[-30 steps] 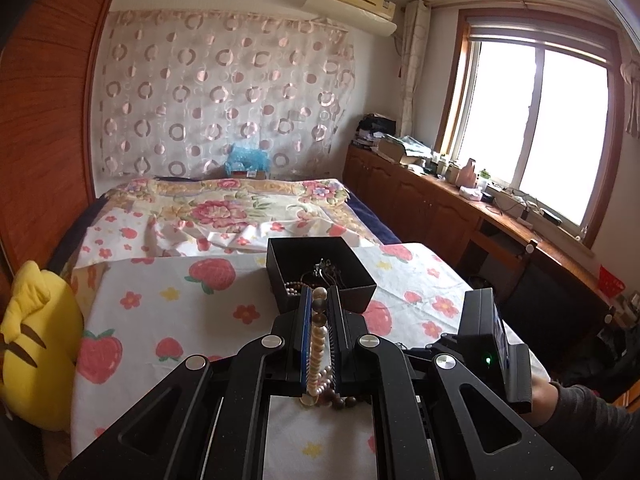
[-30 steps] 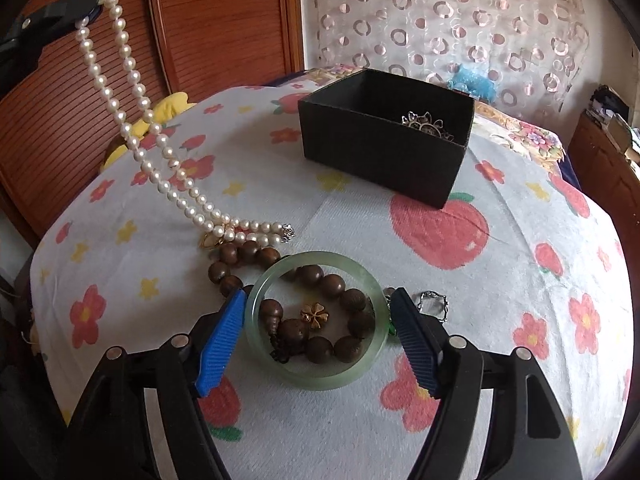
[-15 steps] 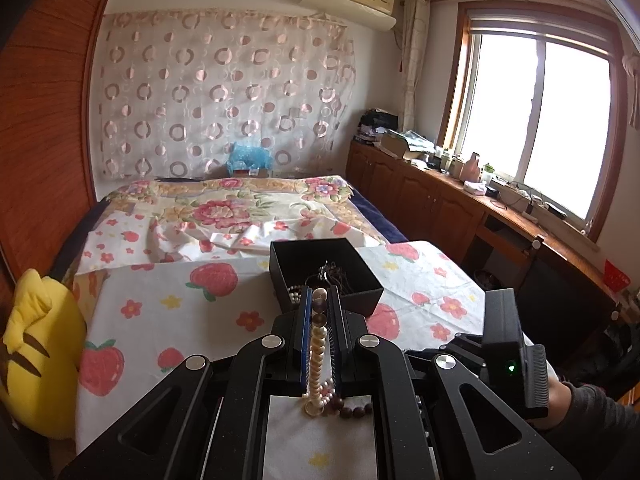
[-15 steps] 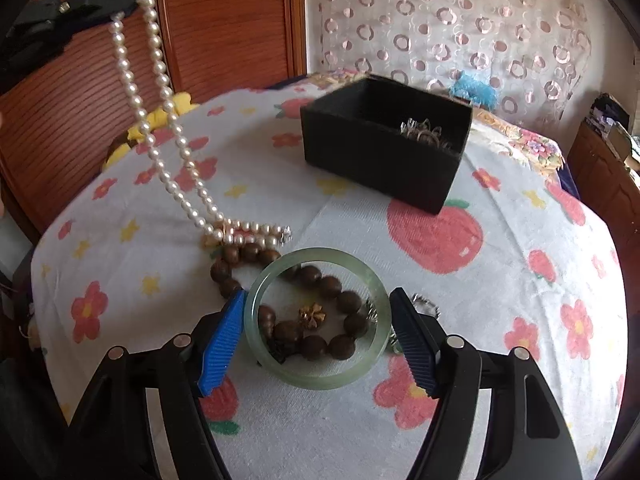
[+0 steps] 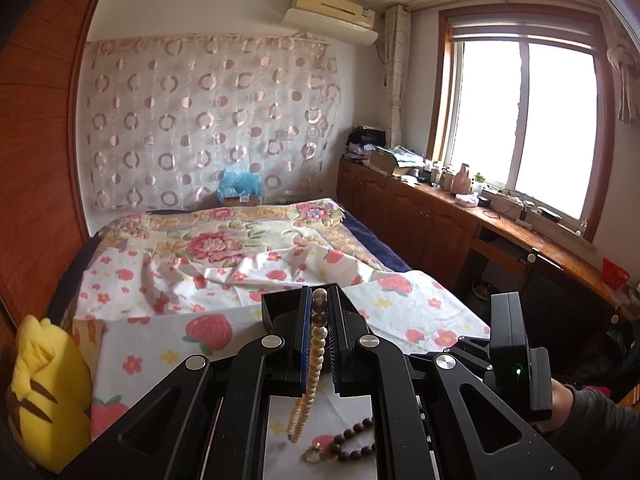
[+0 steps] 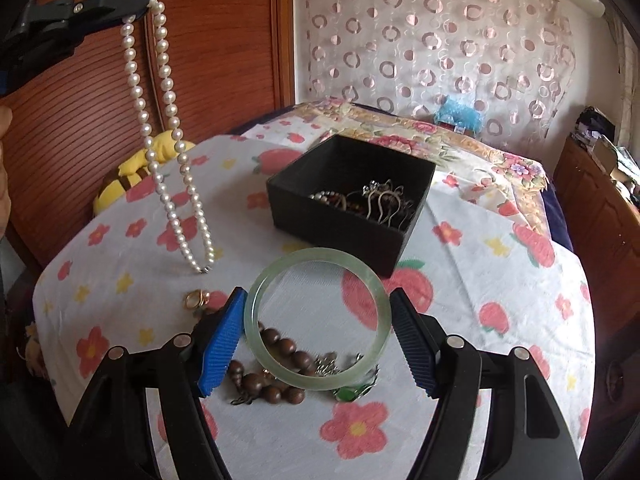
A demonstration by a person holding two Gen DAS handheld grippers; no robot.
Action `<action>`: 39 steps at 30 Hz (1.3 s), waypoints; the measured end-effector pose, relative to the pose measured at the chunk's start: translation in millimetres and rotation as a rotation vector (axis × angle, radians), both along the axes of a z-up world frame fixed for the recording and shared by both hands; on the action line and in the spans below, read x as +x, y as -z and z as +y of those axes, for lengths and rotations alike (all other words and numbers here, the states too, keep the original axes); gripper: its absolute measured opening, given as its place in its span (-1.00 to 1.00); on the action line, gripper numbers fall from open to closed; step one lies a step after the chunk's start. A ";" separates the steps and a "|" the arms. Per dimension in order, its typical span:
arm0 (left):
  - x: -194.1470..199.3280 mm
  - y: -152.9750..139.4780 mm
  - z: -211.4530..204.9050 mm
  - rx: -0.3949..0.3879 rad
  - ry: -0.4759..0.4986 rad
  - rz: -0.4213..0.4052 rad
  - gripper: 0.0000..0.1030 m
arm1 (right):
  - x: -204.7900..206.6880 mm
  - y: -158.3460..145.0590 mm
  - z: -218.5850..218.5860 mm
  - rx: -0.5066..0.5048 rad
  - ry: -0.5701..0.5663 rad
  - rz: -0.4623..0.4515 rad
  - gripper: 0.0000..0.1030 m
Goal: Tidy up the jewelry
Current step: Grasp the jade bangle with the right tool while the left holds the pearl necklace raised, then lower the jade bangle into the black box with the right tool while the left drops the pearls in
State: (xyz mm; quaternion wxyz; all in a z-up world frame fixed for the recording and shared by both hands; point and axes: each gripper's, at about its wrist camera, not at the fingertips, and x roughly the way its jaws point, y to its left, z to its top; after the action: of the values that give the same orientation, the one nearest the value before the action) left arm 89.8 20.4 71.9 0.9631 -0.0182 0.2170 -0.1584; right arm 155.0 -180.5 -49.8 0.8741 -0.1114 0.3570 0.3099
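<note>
The left gripper (image 5: 319,320) is closed tight on a long strand of white round pearls (image 6: 168,128), pinching it near the top of the loop. In the right wrist view the strand hangs straight down from the left gripper (image 6: 138,4) at about ten o'clock, both sides of the loop dangling together, and its lowest beads reach down to the white cloth printed with red strawberries and flowers (image 6: 500,288); whether they touch it cannot be told. In the left wrist view the pearls (image 5: 314,356) run between the two blue pads and drop below them toward the cloth (image 5: 416,312).

The right gripper (image 6: 318,340) stands wide open around a pale green jade bangle (image 6: 316,320), one blue pad at nine o'clock of the ring and the other at three o'clock. The left pad sits just against the rim; the right pad is just beside it, and contact there cannot be told. The bangle tilts, its far edge raised.

Under and behind the bangle lies a bracelet of dark brown wooden beads (image 6: 276,376), with a small green stone pendant (image 6: 352,392) at five o'clock of the ring. A gold ring (image 6: 196,299) lies on the cloth at ten o'clock of the left pad.

The open black square box (image 6: 348,200) sits at twelve o'clock beyond the bangle, apart from it, holding tangled silver and beaded pieces (image 6: 372,200).
</note>
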 end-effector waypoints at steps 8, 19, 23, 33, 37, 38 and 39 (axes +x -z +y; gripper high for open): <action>17.4 -13.1 -4.4 -0.007 0.019 -0.019 -0.87 | 20.5 -9.2 1.9 0.016 0.002 -0.006 0.45; 51.8 -54.3 -17.0 -0.012 0.052 -0.051 -0.87 | 59.7 -37.0 6.7 0.014 -0.010 -0.013 0.45; 65.8 -64.8 -20.5 -0.006 0.053 -0.056 -0.87 | 76.8 -43.7 7.3 0.022 -0.009 -0.008 0.45; 111.2 -53.3 -24.2 0.017 0.021 0.007 -0.87 | 105.7 -38.8 17.8 0.019 -0.046 0.013 0.45; 130.1 -32.2 -24.4 0.026 0.018 0.064 -0.87 | 117.6 -31.1 21.9 0.015 -0.049 0.018 0.45; 135.1 -23.4 -24.9 0.037 0.013 0.083 -0.87 | 120.2 -29.1 22.4 0.020 -0.049 0.018 0.45; 140.1 -13.9 -25.1 0.043 0.013 0.104 -0.87 | 122.4 -27.7 22.9 0.023 -0.049 0.018 0.45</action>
State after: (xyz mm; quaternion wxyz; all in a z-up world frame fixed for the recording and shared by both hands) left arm 229.9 -4.7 85.9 0.9496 -0.0041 0.2702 -0.1590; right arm 277.3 -157.6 -22.0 0.8643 -0.1075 0.3584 0.3362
